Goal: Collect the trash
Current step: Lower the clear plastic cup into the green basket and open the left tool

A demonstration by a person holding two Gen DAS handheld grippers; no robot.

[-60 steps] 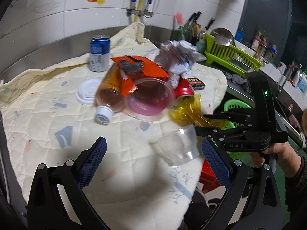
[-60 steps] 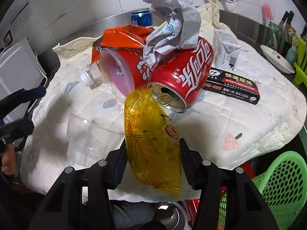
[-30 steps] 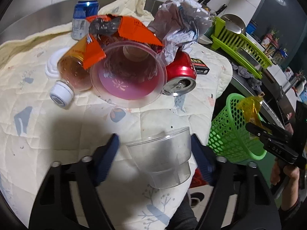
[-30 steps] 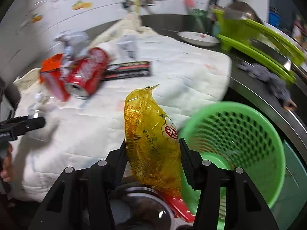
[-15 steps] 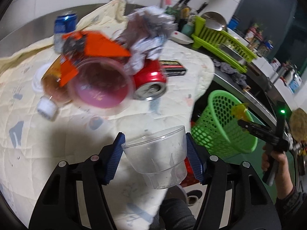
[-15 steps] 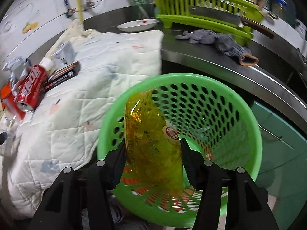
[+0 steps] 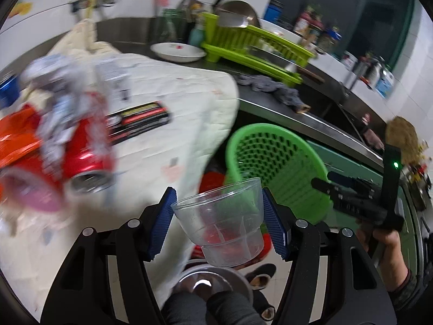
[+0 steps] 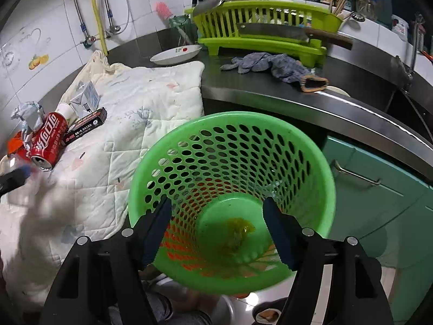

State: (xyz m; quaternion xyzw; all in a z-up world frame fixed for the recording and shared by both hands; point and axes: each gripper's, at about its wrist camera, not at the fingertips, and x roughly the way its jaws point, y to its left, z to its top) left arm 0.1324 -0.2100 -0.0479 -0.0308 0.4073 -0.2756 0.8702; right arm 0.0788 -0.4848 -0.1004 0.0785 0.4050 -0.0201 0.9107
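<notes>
Trash is split between two places at this moment: a yellow wrapper (image 8: pixel 238 230) lies on the bottom of the green basket (image 8: pixel 319 162), and a clear plastic cup (image 7: pixel 220 224) is carried between the blue pads of the left tongs (image 7: pixel 219 224), which press on its sides just below the rim, mouth up and a little tilted. The cup hangs off the edge of the quilt-covered surface (image 7: pixel 173 92), near the basket (image 7: pixel 270 157) but not yet over its mouth.

The right tongs (image 8: pixel 216 230) hover above the basket with their jaws apart and nothing between them; they have just been opening, and the wrapper sits loose below them. In the left view the same right tongs (image 7: pixel 338 189) show from the side, just beyond the basket's far rim.

More rubbish waits on the surface: a red cola can (image 8: pixel 50 140) on its side, crumpled grey paper (image 8: pixel 28 115) touching it, a black carton (image 8: pixel 85 130) just beside it, and orange packaging (image 7: pixel 19 135) at the left edge, blurred.

The step in hand looks like two drops, one finished and one coming. Next, I judge, the left tongs should bring the cup over the basket's opening and only then part; releasing early would likely send it to the floor. The right tongs should clear out of the way and head back toward the can.
</notes>
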